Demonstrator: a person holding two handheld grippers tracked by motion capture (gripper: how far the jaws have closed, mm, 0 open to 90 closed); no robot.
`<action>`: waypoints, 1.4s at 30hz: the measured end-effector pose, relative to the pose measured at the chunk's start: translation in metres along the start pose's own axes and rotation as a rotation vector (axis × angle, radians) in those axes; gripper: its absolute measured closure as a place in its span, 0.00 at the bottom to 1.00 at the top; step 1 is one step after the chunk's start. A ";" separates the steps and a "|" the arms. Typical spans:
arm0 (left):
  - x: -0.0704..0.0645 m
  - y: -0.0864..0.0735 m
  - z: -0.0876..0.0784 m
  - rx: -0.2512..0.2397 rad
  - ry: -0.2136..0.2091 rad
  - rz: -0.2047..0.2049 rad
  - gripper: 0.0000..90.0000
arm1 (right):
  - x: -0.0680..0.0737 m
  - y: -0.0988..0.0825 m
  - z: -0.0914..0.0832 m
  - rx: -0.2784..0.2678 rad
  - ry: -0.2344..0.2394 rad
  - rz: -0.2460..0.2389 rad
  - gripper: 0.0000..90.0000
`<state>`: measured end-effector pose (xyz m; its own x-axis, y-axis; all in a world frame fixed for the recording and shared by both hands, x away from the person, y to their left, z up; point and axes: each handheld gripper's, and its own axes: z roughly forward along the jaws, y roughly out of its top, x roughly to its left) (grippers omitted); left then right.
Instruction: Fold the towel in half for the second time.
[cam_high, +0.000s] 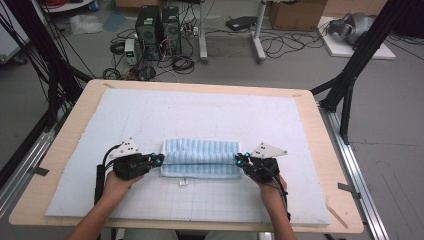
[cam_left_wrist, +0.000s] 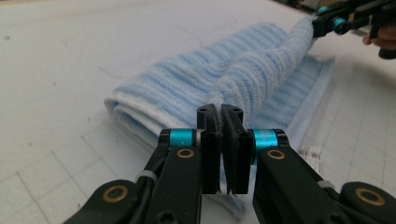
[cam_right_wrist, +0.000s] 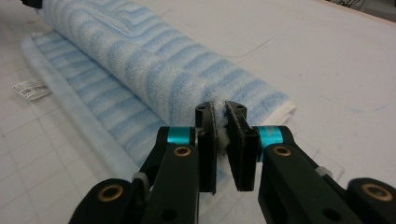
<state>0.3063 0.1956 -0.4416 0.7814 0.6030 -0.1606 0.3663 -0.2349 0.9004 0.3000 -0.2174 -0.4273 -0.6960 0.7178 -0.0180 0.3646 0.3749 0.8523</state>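
Observation:
A light blue striped towel (cam_high: 200, 157) lies partly folded across the middle of the white mat (cam_high: 150, 115). Its raised upper fold is stretched between my two grippers. My left gripper (cam_high: 159, 160) is shut on the towel's left end, and in the left gripper view its jaws (cam_left_wrist: 220, 112) pinch the cloth (cam_left_wrist: 243, 74). My right gripper (cam_high: 239, 160) is shut on the right end, with white terry (cam_right_wrist: 219, 126) squeezed between its jaws (cam_right_wrist: 220, 109). A small white label (cam_high: 183, 182) sticks out from the towel's near edge.
The mat covers a wooden table (cam_high: 65, 145) with bare mat all round the towel. Beyond the far edge, the floor holds computer towers (cam_high: 159, 27), tangled cables (cam_high: 180, 62) and a cardboard box (cam_high: 295, 14). Black frame posts (cam_high: 357, 55) stand at both sides.

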 end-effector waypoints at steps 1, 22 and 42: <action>-0.001 -0.001 0.000 0.005 -0.002 0.003 0.95 | 0.001 -0.001 -0.001 0.002 -0.003 0.000 0.93; 0.012 0.016 0.018 0.008 0.034 -0.114 0.76 | 0.005 0.010 0.009 0.001 -0.072 0.033 0.65; -0.012 -0.004 0.016 0.187 0.012 -0.089 0.84 | 0.025 -0.008 0.016 0.172 0.022 -0.058 0.73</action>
<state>0.3037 0.1769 -0.4494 0.7362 0.6364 -0.2302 0.5216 -0.3169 0.7922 0.2897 -0.1933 -0.4429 -0.7320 0.6794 -0.0515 0.4225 0.5118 0.7480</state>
